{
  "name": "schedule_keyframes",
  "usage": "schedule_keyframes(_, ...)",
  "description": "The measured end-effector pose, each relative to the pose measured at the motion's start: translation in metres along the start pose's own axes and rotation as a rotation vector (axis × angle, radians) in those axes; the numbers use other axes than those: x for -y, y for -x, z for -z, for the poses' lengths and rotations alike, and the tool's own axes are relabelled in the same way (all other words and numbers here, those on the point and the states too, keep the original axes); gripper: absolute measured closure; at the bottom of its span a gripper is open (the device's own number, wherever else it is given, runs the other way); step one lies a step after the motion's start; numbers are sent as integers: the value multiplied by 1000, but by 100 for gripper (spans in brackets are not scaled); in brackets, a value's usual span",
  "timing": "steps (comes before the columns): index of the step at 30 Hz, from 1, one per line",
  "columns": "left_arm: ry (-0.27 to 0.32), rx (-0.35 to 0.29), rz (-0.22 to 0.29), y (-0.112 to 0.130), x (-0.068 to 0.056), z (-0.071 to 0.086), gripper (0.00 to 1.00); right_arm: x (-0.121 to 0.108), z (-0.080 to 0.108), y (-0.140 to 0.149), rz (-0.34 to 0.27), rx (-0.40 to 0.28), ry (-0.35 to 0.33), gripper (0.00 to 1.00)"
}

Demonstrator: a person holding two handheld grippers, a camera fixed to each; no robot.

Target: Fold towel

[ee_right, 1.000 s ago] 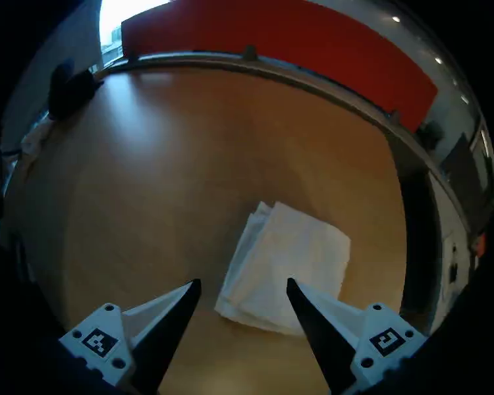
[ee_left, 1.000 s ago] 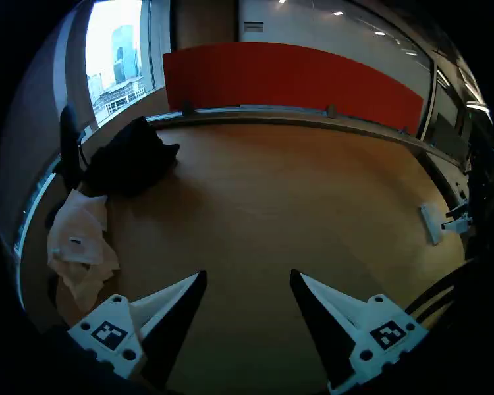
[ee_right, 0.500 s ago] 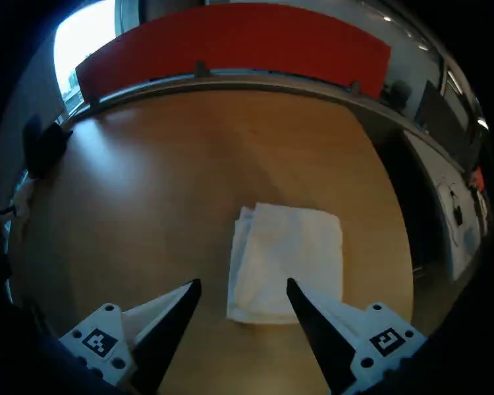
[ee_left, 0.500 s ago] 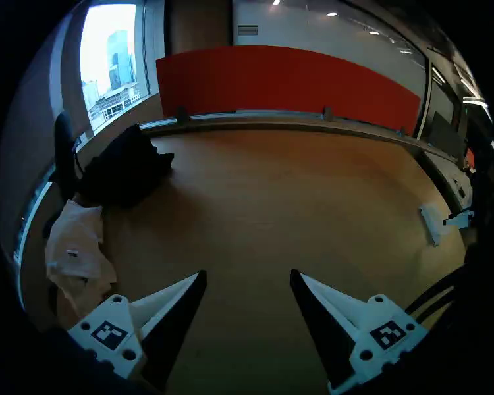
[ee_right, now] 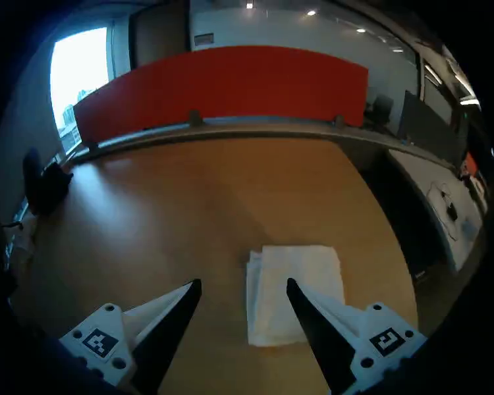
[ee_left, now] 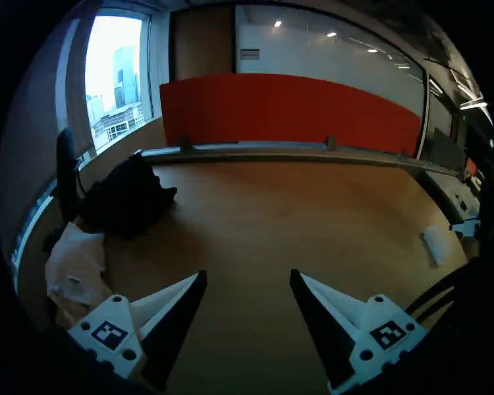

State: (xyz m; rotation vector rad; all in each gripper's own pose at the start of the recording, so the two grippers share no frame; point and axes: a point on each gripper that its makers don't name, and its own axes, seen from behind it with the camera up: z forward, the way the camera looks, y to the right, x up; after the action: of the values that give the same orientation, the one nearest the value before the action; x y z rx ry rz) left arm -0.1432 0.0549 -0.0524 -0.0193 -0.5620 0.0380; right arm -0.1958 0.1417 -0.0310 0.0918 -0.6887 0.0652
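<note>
A white towel lies folded into a thick rectangle on the wooden table, flat and apart from both fingers. My right gripper hovers open just in front of it, the right finger overlapping the towel's near edge in the picture. In the left gripper view the same folded towel is a small pale shape at the far right edge of the table. My left gripper is open over bare wood with nothing between its fingers.
A black bag sits at the table's left, with a heap of crumpled pale cloths nearer to me. A red partition runs along the table's far edge. A window is at the left.
Both views have tilted upward, showing more of the room. In the right gripper view the folded towel has turned square to me and slid lower. Both grippers stayed open.
</note>
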Motion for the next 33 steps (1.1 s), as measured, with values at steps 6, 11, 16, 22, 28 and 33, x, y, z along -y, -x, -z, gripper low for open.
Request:
schedule_keyframes(6, -10, -84, -3, -28, 4, -4, 7, 10, 9, -38, -12, -159, 2, 0)
schedule_keyframes(11, -3, -152, 12, -46, 6, -5, 7, 10, 16, -59, -16, -243, 27, 0)
schedule_keyframes(16, 8, -215, 23, -62, 7, -5, 7, 13, 23, -78, -30, -311, 33, 0)
schedule_keyframes(22, 11, -276, 12, -79, 8, -4, 6, 17, 37, -106, -56, -429, 42, 1)
schedule_keyframes(28, 21, -305, 3, -87, 6, -6, 7, 22, 48, -127, -42, -520, 48, 1)
schedule_keyframes(33, 23, -327, 1, -93, 6, -6, 7, 33, 53, -137, -19, -556, 54, 1)
